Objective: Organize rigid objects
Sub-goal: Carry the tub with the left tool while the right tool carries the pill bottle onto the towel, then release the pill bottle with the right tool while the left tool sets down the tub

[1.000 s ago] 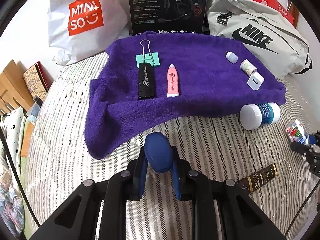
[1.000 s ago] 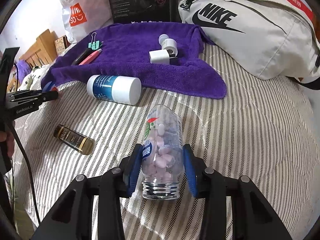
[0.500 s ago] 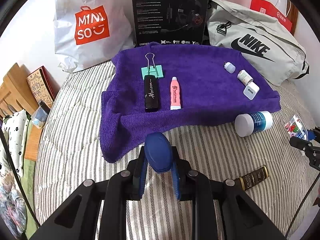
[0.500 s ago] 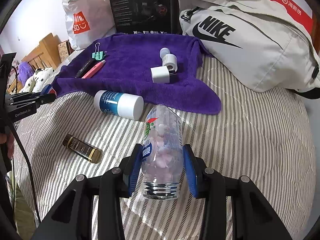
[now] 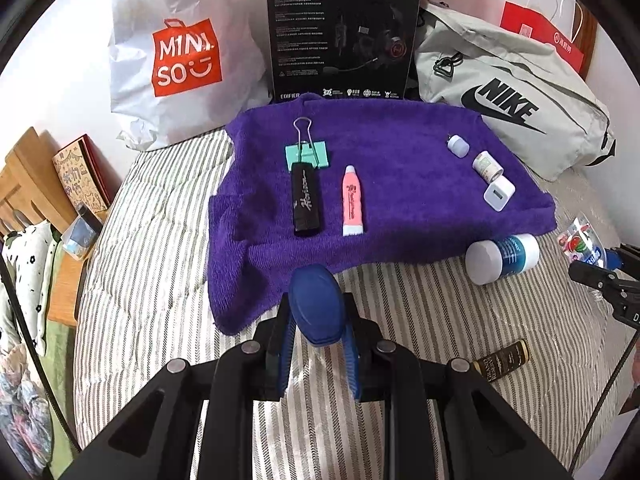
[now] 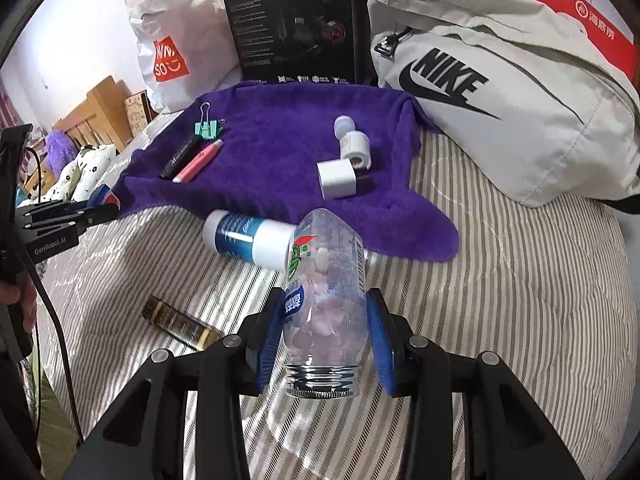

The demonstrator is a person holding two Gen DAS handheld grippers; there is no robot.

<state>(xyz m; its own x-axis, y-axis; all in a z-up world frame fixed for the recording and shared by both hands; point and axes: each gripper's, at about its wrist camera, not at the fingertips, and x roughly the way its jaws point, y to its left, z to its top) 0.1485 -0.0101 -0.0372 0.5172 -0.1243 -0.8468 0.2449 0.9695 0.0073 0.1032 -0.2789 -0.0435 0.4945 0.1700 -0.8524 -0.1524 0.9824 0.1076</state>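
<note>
— Rising a bit off the striped bed [image 6: 500,280], the right gripper [image 6: 326,332] is pinching the clear candy bottle [image 6: 326,280], right?

— Yes, cap end nearest us. The left gripper [image 5: 316,336] is squeezing a blue oval thing [image 5: 316,304].

— And the rest?

— The white and blue jar [image 6: 250,238] is lying near the purple towel [image 6: 280,148]. The small brown bottle [image 6: 180,324] is lying closer, to the left.

Setting: home bedroom. Bed [image 5: 160,264] with striped quilted cover; wooden headboard [image 5: 24,184] at 9 o'clock, patterned pillow [image 5: 28,264] beside it. White wall behind. Shopping bag [image 5: 180,52], headset box [image 5: 340,32] and sling bag [image 5: 512,100] at 12 o'clock.
</note>
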